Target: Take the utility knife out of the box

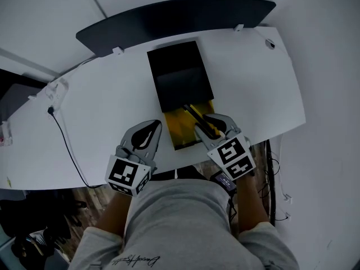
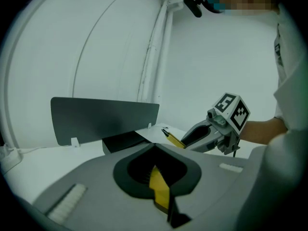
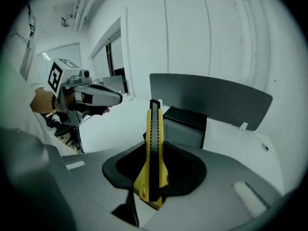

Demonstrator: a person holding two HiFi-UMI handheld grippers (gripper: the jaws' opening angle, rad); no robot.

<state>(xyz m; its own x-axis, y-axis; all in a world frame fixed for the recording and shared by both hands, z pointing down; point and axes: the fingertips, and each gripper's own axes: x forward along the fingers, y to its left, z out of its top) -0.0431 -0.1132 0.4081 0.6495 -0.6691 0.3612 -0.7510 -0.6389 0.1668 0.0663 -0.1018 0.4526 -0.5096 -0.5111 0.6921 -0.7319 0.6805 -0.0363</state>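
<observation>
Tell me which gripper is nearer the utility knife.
Right. The right gripper grips the utility knife in its fingers; the left gripper, a yellow strip between its fingers, is off to the knife's left, apart from it.

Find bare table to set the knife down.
Free: wide patch between cable and box; smaller patch from box to the right edge of the table. Crowded: front centre, with the yellow tray, left gripper and right gripper holding the knife.
</observation>
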